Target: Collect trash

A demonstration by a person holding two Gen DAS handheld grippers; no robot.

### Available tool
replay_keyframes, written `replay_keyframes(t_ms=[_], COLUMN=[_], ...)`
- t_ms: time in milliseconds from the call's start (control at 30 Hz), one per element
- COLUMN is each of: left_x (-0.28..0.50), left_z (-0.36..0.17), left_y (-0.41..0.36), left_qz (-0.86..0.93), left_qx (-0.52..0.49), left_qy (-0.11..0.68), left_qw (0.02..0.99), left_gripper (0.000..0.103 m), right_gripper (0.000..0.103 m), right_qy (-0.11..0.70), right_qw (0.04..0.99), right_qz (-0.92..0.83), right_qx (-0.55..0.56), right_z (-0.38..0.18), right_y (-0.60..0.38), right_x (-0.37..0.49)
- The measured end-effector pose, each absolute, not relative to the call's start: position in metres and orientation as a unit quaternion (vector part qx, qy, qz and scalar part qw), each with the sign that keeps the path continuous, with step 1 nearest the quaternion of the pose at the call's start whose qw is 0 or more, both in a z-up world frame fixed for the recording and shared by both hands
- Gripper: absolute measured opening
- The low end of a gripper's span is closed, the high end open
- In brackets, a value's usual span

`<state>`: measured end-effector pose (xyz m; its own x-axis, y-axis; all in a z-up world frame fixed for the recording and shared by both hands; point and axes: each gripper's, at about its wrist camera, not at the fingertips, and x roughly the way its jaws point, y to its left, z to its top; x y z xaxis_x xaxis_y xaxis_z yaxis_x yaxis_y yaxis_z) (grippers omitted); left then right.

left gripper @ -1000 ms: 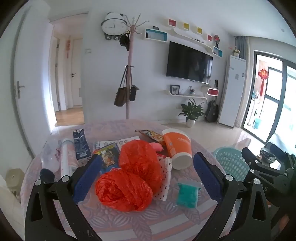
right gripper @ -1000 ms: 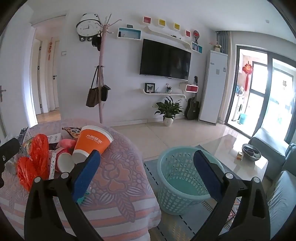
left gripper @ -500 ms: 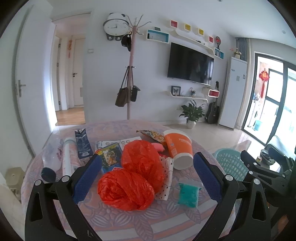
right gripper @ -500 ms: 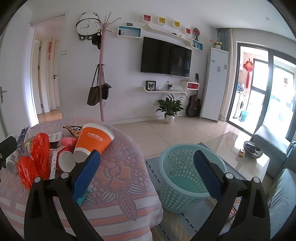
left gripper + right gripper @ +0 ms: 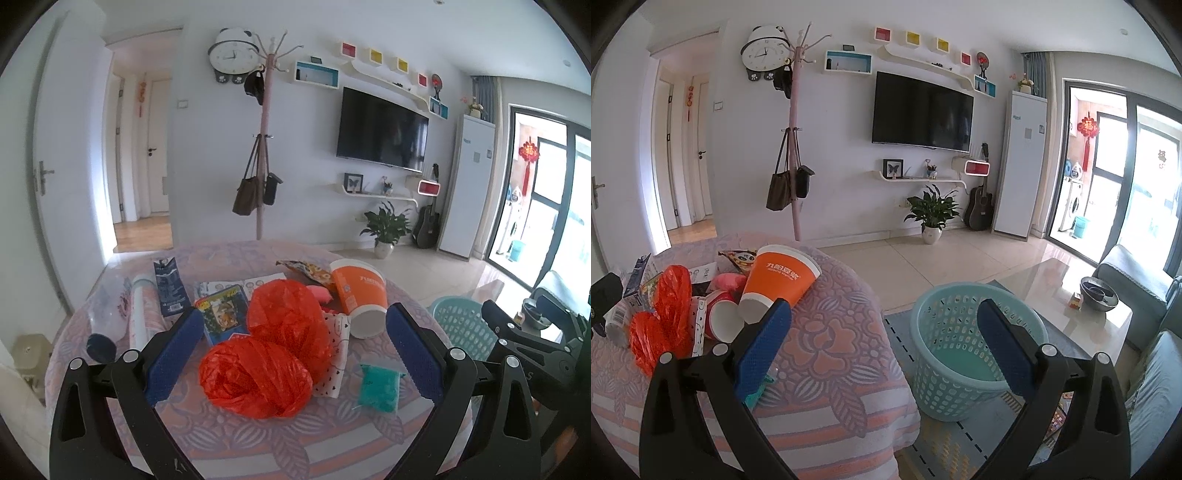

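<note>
On the floral tabletop (image 5: pixel 236 439) the trash lay heaped, your left claw (image 5: pixel 291 354) gaped empty over the near red plastic bag (image 5: pixel 255 376), right claw (image 5: pixel 882 347) likewise released above the teal basket (image 5: pixel 960 321); you'd best have pinched its bunched middle.

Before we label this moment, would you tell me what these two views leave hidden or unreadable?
- Small teal packet: right wrist view, mostly hidden behind the right gripper's left finger pad.
- Red paper cup: left wrist view, hidden behind the red plastic bags and orange cup.
- Basket: left wrist view, cut off by the table edge and finger.
- Blue carton print: too small to read.
</note>
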<state>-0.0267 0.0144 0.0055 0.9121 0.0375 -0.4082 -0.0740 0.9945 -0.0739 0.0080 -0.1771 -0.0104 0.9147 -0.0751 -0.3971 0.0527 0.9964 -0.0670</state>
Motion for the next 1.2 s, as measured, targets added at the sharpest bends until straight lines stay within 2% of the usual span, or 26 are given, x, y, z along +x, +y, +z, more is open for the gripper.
replay_keyframes(t_ms=[1100,1133,1200], left_x=[-0.044,-0.046,-0.049], left_z=[0.019,0.022,0.026], left_y=[0.038,0.044,0.056], left_qz=[0.041,0.047,0.056], left_qx=[-0.068,-0.072,-0.079], left_qy=[0.177,0.173,0.168], left_qw=[0.981,0.981,0.981], left_gripper=[0.095,0.095,0.095], right_gripper=[0.095,0.095,0.086], right_qy=[0.191,0.188,0.183], right_qw=[0.981,0.982,0.983], right_qz=[-0.007,-0.002,0.010], right_qx=[-0.007,-0.009,-0.015], right_z=[0.003,0.006,0.009], right_y=[-0.174,-0.172,-0.167], right_x=[0.000,-0.002,-0.004])
